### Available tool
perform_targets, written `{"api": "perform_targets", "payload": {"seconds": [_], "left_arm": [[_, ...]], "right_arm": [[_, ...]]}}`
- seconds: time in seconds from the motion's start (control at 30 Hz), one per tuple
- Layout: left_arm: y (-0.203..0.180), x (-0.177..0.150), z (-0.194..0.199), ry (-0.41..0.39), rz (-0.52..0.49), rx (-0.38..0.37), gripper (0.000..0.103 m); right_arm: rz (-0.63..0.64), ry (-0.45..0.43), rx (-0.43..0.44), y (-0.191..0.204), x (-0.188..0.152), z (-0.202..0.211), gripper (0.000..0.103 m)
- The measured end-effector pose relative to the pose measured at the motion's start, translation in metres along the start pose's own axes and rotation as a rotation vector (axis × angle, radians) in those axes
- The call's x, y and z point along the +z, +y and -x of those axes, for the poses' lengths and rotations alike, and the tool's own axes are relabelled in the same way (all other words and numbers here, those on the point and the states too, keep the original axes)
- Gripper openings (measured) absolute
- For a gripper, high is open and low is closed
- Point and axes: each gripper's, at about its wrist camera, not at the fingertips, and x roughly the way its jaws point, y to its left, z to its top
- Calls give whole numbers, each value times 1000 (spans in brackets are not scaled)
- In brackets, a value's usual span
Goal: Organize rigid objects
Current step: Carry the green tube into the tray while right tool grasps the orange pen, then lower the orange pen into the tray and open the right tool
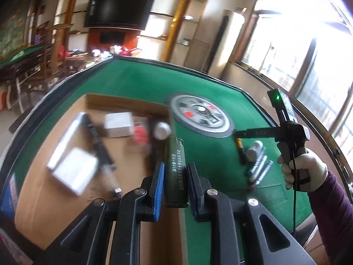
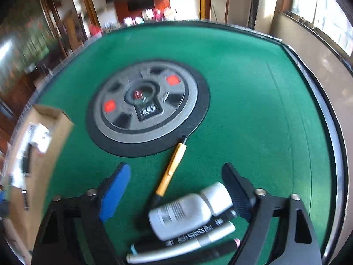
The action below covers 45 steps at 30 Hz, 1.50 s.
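Note:
My left gripper (image 1: pixel 175 170) is shut on an olive-green lighter (image 1: pixel 176 172) with white print, held above the edge of a cardboard box (image 1: pixel 44 198). The box holds white boxes (image 1: pixel 119 124), a silver bar, black items and a white-capped bottle (image 1: pixel 162 130). My right gripper (image 2: pixel 176 176) is open, low over a small white bottle (image 2: pixel 189 209), a gold-and-black pen (image 2: pixel 171 170) and silver pens (image 2: pixel 181 247) lying on the green felt. The right gripper also shows in the left wrist view (image 1: pixel 247 133), above the same pile (image 1: pixel 257 159).
The green felt table (image 2: pixel 253 88) has a round grey and black centre panel (image 2: pixel 145 108) with red buttons. The cardboard box also shows at the left of the right wrist view (image 2: pixel 33 154). The raised table rim (image 2: pixel 331 132) runs along the right.

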Motion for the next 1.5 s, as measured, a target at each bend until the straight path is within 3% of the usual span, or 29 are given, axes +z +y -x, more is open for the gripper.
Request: {"api": "perform_targets", "payload": {"seconds": [0.07,0.2,0.27,0.3,0.37,0.4,0.63,0.83,1.1,1.2,1.27,1.37,1.5], "left_arm": [[18,-6,6,-1,28,31,21],[56,-16,11,10,100,73,21],[68,-19,10,15,127,88,21],[73,-21,10,17,139,93,21],[77,-23,9,18,154,96,21],[79,-24,9,19,159,94,21],[80,-30,6,54,161,103,21],[84,-29,-16,133,195,122,20],[80,-27,-22,150,210,174,23],[80,-26,-9,112,209,188,34],[81,-24,4,73,217,210,51],[82,-19,20,22,215,243,66],[82,-16,34,-21,190,309,73]], "right_arm": [[3,78,-30,9,2,-19,57],[2,90,-74,20,-2,-26,52],[-1,91,-56,25,-4,-24,35],[-1,90,-47,26,-5,-22,32],[2,80,-34,30,-10,-19,12],[0,73,-21,30,-14,-19,8],[-75,17,133,27,-32,-1,8],[-106,-27,291,27,-40,32,8],[-19,-5,470,96,-44,62,8],[17,33,525,126,-42,59,8],[61,57,534,153,-41,55,8],[115,87,534,184,-43,47,8],[193,118,493,227,-43,30,8]]}}
